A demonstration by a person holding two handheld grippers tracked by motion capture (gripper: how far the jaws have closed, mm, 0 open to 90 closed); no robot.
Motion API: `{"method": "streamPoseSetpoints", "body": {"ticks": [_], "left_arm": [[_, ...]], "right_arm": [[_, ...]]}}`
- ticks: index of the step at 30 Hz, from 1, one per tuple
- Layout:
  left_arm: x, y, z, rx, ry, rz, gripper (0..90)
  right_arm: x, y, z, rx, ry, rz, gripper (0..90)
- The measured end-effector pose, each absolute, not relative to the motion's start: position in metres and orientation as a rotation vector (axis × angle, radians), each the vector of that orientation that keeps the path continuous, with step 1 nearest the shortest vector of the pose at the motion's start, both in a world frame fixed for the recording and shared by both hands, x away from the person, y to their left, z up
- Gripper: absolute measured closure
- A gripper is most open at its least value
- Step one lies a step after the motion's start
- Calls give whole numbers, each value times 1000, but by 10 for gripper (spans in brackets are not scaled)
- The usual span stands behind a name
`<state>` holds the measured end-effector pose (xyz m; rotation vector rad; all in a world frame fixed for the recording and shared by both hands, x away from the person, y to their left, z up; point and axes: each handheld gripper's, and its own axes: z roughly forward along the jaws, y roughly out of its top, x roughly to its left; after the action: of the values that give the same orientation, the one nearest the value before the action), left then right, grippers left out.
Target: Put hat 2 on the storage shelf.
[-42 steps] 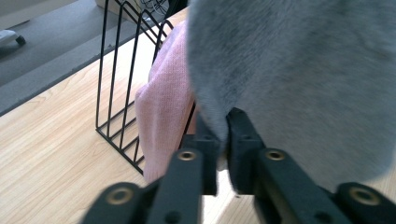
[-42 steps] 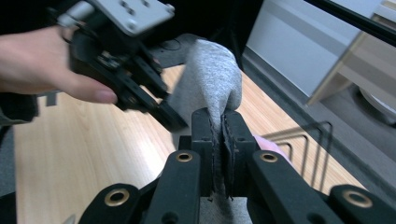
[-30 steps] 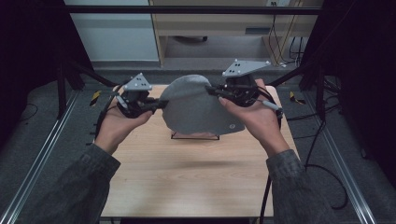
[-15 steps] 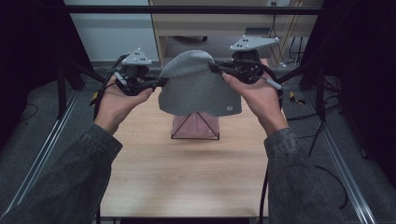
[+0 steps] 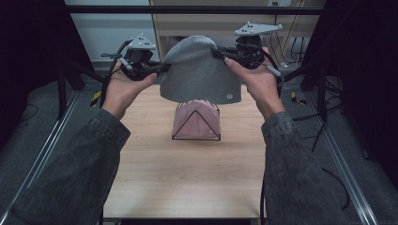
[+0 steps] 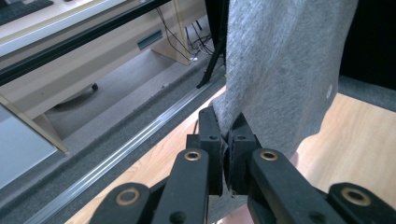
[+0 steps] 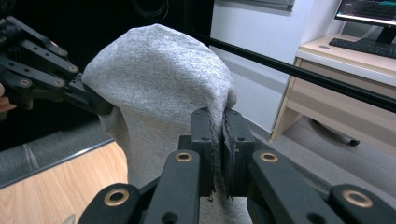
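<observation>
A grey knit beanie (image 5: 199, 70) hangs in the air over the far half of the table, stretched between both grippers. My left gripper (image 5: 162, 69) is shut on its left edge, and in the left gripper view the cloth (image 6: 280, 70) is pinched between the jaws of that gripper (image 6: 228, 135). My right gripper (image 5: 217, 53) is shut on the beanie's right edge, and the right gripper view shows the fabric (image 7: 159, 79) caught between its own jaws (image 7: 219, 122). Below the beanie stands a pink folded cloth (image 5: 196, 120) on a black wire stand (image 5: 195, 137).
The wooden table (image 5: 187, 178) has metal rails (image 5: 51, 140) along both sides. Behind the far edge are a desk (image 7: 345, 60) and cables on the floor (image 5: 295, 47). A black bar (image 5: 187, 9) crosses overhead at the back.
Both hands have lifted the beanie up and away from me. The pink cloth on its wire stand, hidden a second ago, now stands uncovered beneath it.
</observation>
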<state>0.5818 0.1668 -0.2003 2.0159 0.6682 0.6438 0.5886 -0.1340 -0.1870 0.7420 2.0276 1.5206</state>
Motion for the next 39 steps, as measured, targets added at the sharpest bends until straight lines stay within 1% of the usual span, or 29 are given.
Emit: {"method": "streamPoseSetpoints", "body": {"ticks": [3,10,13,23,29,39], "left_arm": [[592,166,-205,2008,680,660,871],[615,165,-219,1972,719,650,871],[622,166,-222,1984,723,665,871],[646,165,-233,1988,747,652,871],[649,161,-244,2006,743,637,871],[648,164,-265,2038,746,597,872]], "right_arm": [[598,-133,-192,750,2023,1515,850],[620,-131,-205,772,2025,1505,850],[630,-130,-209,784,2038,1495,849],[662,-126,-228,820,2056,1438,846],[667,-127,-238,838,2075,1417,846],[661,-125,-262,865,2104,1403,848]]}}
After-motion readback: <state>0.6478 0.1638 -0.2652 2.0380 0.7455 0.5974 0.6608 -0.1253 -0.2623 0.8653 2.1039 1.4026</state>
